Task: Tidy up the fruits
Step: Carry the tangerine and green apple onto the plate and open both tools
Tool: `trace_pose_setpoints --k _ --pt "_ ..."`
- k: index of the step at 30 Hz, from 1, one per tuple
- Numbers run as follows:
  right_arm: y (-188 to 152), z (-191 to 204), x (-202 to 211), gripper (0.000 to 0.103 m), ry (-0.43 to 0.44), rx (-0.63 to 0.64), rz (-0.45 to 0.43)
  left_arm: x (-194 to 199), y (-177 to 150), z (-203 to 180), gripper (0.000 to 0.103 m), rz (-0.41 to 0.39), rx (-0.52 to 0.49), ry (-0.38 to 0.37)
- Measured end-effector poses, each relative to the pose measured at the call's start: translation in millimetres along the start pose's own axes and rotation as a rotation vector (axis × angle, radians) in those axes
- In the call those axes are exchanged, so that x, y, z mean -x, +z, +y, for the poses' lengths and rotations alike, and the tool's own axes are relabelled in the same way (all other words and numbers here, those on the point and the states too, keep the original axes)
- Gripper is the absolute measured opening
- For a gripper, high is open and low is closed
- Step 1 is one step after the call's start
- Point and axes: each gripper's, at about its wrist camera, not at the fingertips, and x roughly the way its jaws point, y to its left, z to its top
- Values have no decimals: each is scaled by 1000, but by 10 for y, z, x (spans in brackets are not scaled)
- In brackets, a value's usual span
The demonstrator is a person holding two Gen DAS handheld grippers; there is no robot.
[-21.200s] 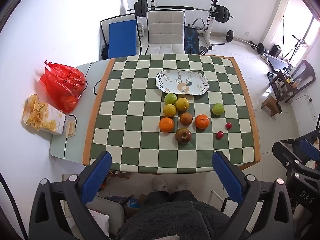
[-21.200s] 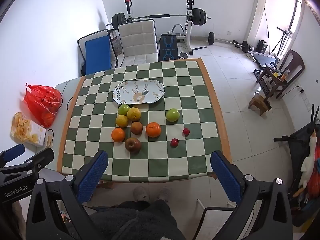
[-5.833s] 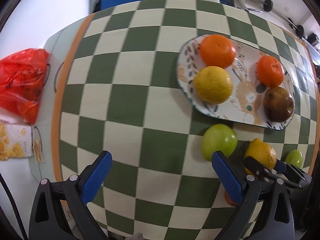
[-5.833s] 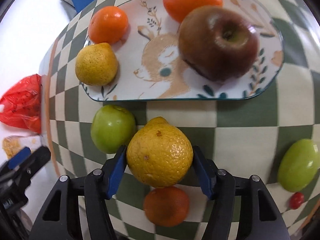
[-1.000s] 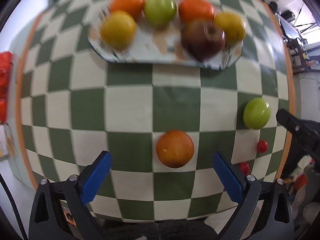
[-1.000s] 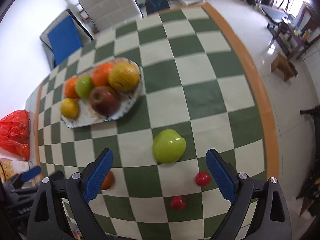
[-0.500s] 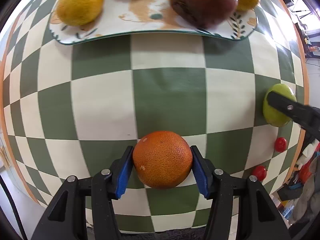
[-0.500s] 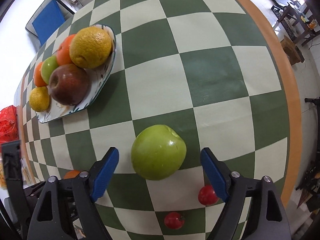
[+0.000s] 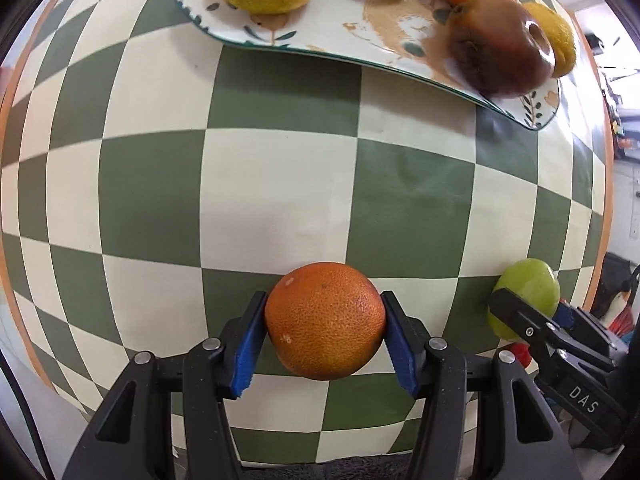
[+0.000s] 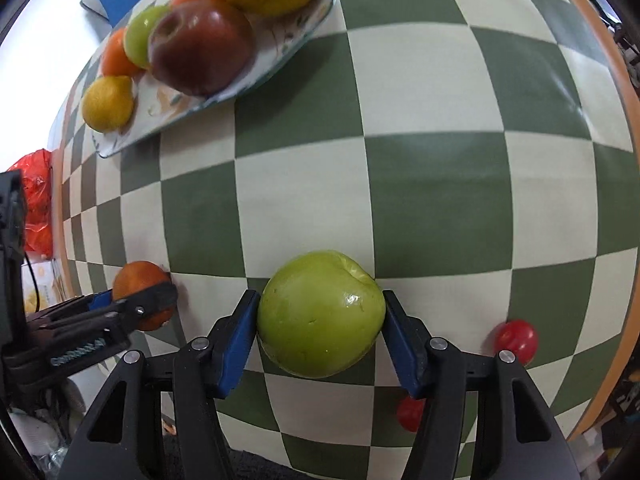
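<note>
— Where's the plate (image 9: 384,54) from each fruit?
— Straight ahead across the desk (image 9: 280,184). Left gripper (image 9: 325,332) clamps the orange (image 9: 325,325); right gripper (image 10: 320,322) (jaws closing) brackets the green apple (image 10: 320,314) — farther from it.

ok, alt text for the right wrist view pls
The right gripper is closing its blue pads around a round green apple on the green-and-cream checkered tablecloth. Two small red fruits lie to its right; a patterned oval plate of fruit sits beyond.
</note>
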Motion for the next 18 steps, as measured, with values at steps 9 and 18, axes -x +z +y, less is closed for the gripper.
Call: trace_pose_setpoints --k 9,18 --pt "-22 140 -102 62 33 -34 15 250 161 101 53 26 115 -174" --pt "234 136 249 62 266 -212 -77 1108 932 95 53 -134 119 -235"
